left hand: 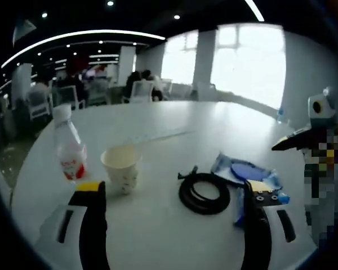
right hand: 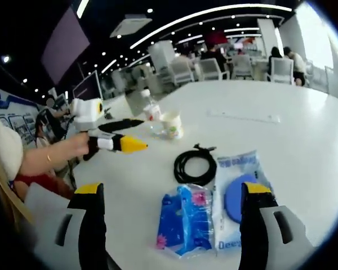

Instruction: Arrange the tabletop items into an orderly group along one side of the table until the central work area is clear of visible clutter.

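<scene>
Beside the coiled cable, packets lay ungathered; left gripper and right gripper were held spread, empty, for approach.

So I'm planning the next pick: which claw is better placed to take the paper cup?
Left, probably. The paper cup stands just ahead of the open left claw; from the right claw it stands far across the table.
</scene>
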`<state>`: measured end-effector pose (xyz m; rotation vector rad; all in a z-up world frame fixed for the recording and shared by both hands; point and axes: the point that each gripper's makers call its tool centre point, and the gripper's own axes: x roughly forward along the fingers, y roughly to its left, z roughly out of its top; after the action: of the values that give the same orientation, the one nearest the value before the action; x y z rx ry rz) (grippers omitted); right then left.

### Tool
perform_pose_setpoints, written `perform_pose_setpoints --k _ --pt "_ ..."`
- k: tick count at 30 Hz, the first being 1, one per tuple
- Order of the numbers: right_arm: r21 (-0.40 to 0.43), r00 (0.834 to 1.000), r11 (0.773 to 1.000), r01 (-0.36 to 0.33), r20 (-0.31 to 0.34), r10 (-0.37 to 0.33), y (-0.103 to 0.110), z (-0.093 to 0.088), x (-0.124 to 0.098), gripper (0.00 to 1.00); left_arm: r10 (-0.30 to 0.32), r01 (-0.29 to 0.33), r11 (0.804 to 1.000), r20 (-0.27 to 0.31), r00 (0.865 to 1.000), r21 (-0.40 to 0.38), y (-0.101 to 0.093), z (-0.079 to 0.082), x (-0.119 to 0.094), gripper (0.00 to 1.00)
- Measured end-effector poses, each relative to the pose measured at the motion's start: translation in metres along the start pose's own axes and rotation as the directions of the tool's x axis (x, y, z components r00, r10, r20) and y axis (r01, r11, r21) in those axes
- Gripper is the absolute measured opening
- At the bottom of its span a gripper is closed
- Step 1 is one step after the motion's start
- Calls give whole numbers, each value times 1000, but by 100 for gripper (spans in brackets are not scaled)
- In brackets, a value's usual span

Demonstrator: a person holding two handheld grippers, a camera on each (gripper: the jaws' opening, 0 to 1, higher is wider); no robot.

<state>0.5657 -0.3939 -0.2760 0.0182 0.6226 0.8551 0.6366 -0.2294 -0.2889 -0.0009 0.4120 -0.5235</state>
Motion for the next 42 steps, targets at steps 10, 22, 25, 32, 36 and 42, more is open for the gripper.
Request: perform_pose_setpoints --k 10,22,25,32,36,42 --pt "-29 998 998 -50 -34 49 18 -5 10 99 -59 59 997 7 998 40 -32 3 -27 99" --pt "-79 990 995 -63 -128 53 25 -26 20 90 -132 132 990 -4 991 46 -63 -1 -62 99" --pt "-92 985 993 -73 -161 58 28 -33 21 81 -128 127 991 8 992 48 -66 1 -66 96" --pt "-119 977 990 -70 -207 44 27 -46 27 77 -124 123 991 23 992 51 -73 3 -77 96" --pt "-98 974 994 -42 -225 19 20 -53 29 70 -141 139 988 18 990 60 -80 2 -81 96" --pt "-123 951 992 10 -305 -48 7 -75 29 56 -143 146 985 -36 989 91 -84 -9 -83 91"
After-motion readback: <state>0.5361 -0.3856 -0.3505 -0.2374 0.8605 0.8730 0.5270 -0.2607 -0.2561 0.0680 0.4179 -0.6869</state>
